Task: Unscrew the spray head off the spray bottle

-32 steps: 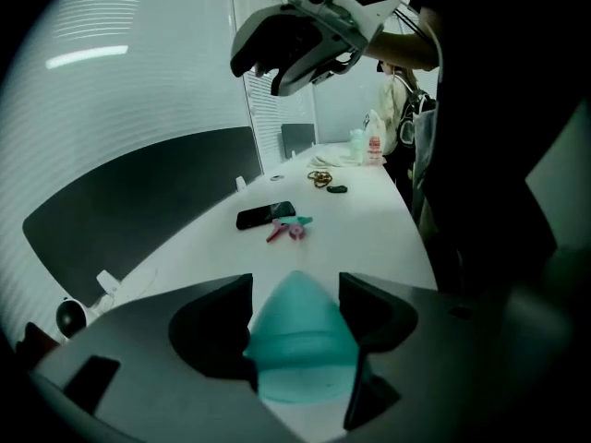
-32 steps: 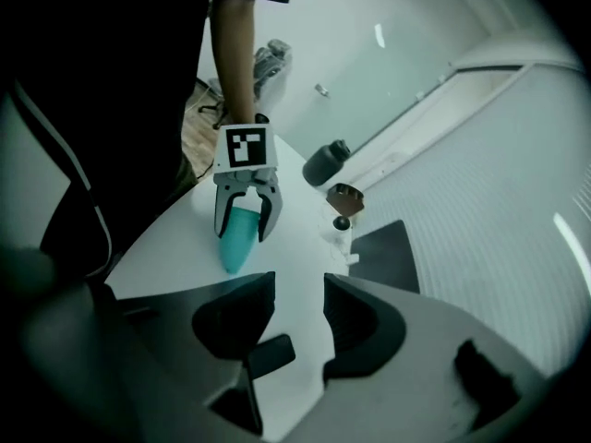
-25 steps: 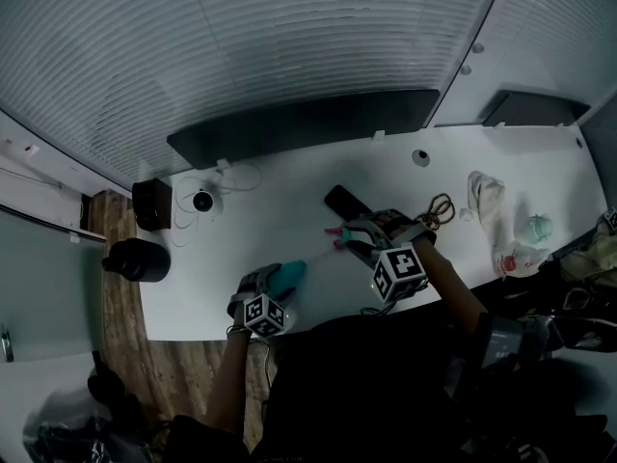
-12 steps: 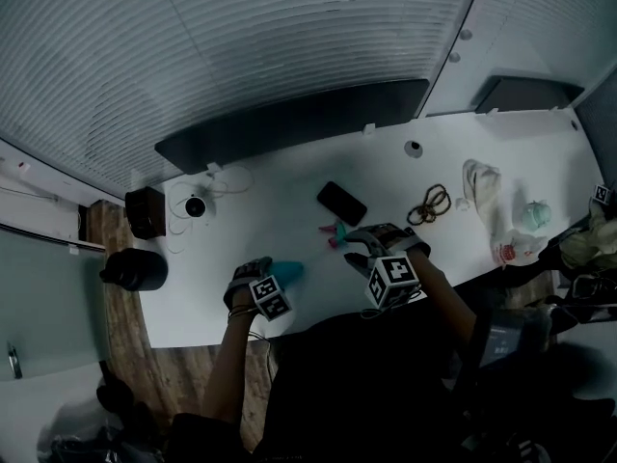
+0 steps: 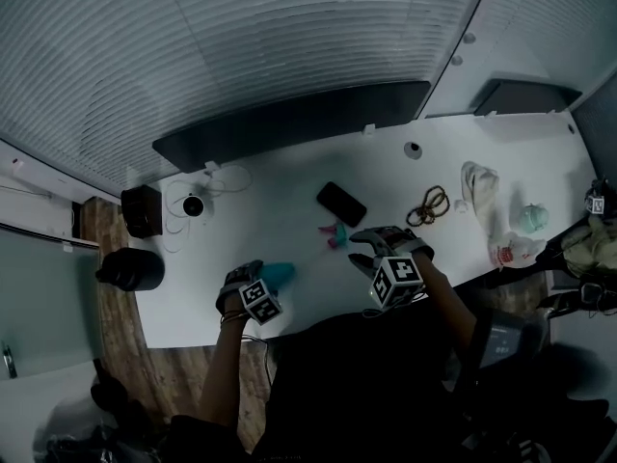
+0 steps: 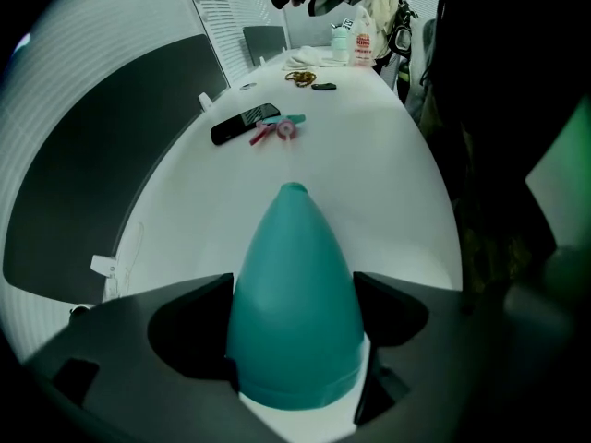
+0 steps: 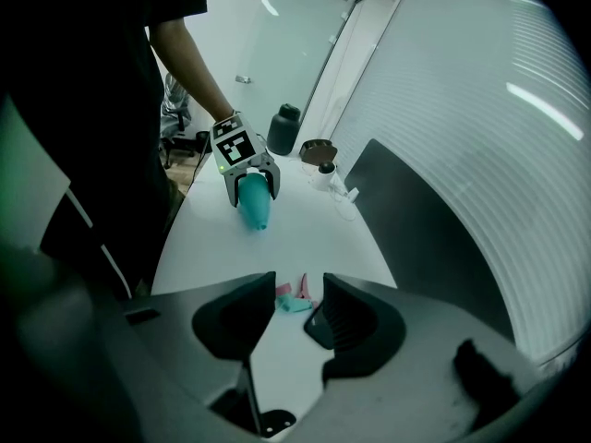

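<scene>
teal spray bottle (image 6: 294,293) lies on its side near the front edge of the desk (image 5: 289,210), between the jaws of the left gripper (image 7: 251,192), which have just been opening and stand wide, one pad clear of it. spray head (image 5: 335,233) lies apart, mid-desk, near a black phone (image 5: 341,204). right gripper (image 7: 298,314) hangs close over the head, jaws narrowly apart and empty.

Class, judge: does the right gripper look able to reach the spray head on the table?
Probably yes: the right gripper is open and empty, and the spray head lies on the table just beyond its jaws, nothing between.
</scene>
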Demonstrator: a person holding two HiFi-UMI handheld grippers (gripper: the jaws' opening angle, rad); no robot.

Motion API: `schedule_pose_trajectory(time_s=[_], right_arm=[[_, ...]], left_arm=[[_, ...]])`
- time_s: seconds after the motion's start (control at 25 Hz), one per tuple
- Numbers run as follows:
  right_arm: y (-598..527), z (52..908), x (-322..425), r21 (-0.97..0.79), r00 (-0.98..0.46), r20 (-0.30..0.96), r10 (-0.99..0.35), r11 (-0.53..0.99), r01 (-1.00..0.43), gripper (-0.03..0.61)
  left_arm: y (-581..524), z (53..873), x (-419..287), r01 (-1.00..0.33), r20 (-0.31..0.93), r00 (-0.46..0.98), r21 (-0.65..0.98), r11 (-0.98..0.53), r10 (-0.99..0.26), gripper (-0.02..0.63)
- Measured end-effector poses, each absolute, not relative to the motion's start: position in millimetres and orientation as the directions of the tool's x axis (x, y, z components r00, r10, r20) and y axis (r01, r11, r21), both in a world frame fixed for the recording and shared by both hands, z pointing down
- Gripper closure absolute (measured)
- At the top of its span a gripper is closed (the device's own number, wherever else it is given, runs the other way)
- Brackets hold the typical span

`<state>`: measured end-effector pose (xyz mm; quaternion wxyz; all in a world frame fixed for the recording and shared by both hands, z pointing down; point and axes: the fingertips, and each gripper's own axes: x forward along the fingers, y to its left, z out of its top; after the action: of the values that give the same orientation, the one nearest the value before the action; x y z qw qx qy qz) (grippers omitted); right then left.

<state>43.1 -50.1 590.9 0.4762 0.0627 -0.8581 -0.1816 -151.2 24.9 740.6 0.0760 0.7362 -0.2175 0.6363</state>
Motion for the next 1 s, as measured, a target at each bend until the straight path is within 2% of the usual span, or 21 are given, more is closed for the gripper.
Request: schedule_pose_trajectory(time_s=[0.12,0.24,0.32,0.44,0.56,0.64,0.84,1.0], right_arm=[[-47.6,593.8,37.9,0.364,-0.527,0.805,-0.272,0.928,0.075,0.419],[-44.1,594.5,29.8,0.362,-0.524,0.809,-0.266,0.928,0.088,0.419],[-42.2,593.0,27.1,0.358,-0.526,0.808,-0.265,0.93,0.082,0.419],[-39.5,589.4,22.2,0.342,-0.541,0.8,-0.26,0.938,0.055,0.42],[-34.4,589.3,15.0,0.315,-0.559,0.79,-0.252,0.949,0.016,0.42],[-33.3,592.5,11.2,0.302,-0.558,0.79,-0.254,0.953,-0.007,0.419],[-30.3,596.4,-8.7,0.281,-0.563,0.783,-0.264,0.958,-0.059,0.42],[-31.6,594.5,-28.7,0.265,-0.589,0.761,-0.272,0.959,-0.101,0.42]], left_arm=[[24.3,741.7,-155.6,-0.367,0.98,0.046,-0.163,-0.916,-0.192,0.221],[21.5,747.4,-162.9,-0.333,0.973,0.035,-0.203,-0.921,-0.227,0.221],[19.9,740.6,-162.7,-0.376,0.95,0.098,-0.239,-0.895,-0.295,0.221],[15.8,721.7,-169.8,-0.544,0.887,0.204,-0.249,-0.801,-0.414,0.224],[9.2,705.0,-177.8,-0.717,0.78,0.329,-0.161,-0.678,-0.533,0.224],[6.2,698.1,-177.7,-0.767,0.671,0.424,-0.091,-0.635,-0.608,0.224],[11.6,699.6,-186.5,-0.799,0.424,0.566,0.074,-0.596,-0.707,0.222],[12.9,700.1,-184.4,-0.753,0.353,0.643,0.131,-0.644,-0.68,0.222]])
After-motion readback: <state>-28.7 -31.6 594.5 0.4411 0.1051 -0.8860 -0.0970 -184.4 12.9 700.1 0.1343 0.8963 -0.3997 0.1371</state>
